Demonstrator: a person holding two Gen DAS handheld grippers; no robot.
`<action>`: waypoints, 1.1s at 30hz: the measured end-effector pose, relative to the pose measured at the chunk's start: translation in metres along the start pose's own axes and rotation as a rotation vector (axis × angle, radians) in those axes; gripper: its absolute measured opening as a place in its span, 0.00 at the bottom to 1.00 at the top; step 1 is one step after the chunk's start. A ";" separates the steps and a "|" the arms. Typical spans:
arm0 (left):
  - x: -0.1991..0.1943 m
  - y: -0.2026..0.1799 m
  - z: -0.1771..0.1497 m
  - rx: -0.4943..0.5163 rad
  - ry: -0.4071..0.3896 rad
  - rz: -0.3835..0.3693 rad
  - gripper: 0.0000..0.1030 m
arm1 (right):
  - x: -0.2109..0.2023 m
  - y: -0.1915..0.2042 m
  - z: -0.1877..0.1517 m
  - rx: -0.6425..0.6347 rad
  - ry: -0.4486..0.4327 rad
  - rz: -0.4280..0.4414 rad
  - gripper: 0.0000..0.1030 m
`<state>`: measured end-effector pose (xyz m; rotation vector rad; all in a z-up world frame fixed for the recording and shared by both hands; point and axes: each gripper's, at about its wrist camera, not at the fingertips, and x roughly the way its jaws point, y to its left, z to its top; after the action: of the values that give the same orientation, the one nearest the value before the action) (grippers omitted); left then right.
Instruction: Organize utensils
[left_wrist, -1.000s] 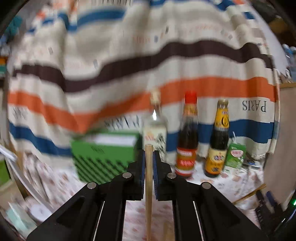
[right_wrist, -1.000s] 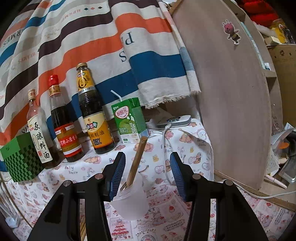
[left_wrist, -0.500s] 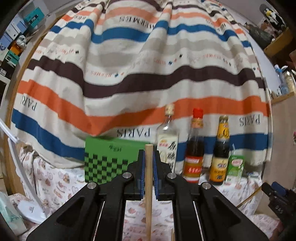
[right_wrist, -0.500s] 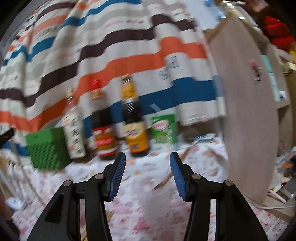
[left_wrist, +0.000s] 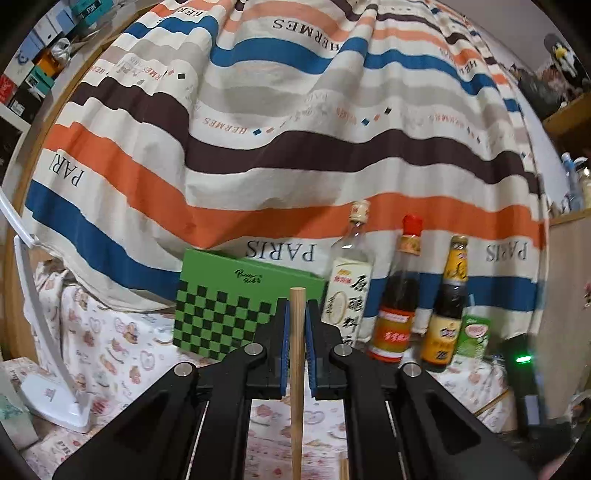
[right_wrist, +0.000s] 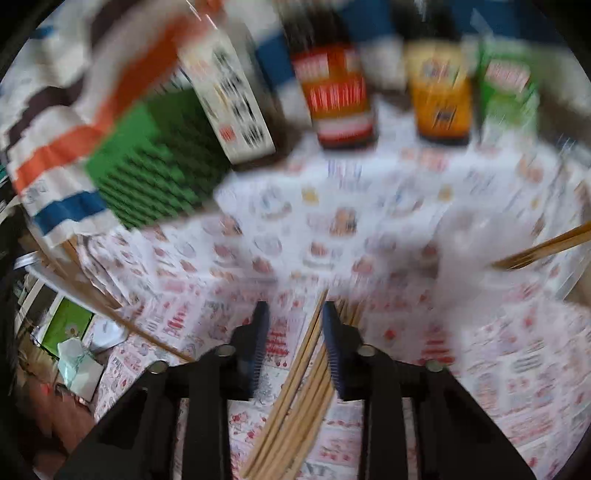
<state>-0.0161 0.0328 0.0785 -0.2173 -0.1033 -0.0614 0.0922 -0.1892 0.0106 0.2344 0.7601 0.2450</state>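
Observation:
My left gripper is shut on a single wooden chopstick, which stands upright between its blue pads with the tip poking above them. In the blurred right wrist view, my right gripper points down at a bundle of several wooden chopsticks lying on the patterned tablecloth. Its jaws are closing, with the top of the bundle between and under them, and the pads do not visibly press on it. A translucent cup at the right holds chopsticks that lean out to the right.
Along the back stand a green checkered box, three sauce bottles and a small green carton, in front of a striped cloth. A white stand is at the left. A dark device with a green light is at the right edge.
My right gripper swung away from the cup, tipped down over the chopstick bundle, and its jaws narrowed. My left gripper sank a little with its chopstick still held.

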 end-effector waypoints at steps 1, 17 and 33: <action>0.004 0.002 -0.003 0.002 0.012 0.011 0.07 | 0.014 -0.002 0.003 0.014 0.040 -0.005 0.19; 0.032 -0.002 -0.021 0.075 0.083 0.081 0.07 | 0.141 -0.030 0.013 0.210 0.381 -0.107 0.09; 0.056 0.008 -0.023 0.042 0.289 0.086 0.06 | 0.158 -0.012 0.027 0.185 0.454 -0.252 0.08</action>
<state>0.0421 0.0329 0.0606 -0.1690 0.1924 -0.0042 0.2232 -0.1564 -0.0761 0.2585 1.2545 -0.0159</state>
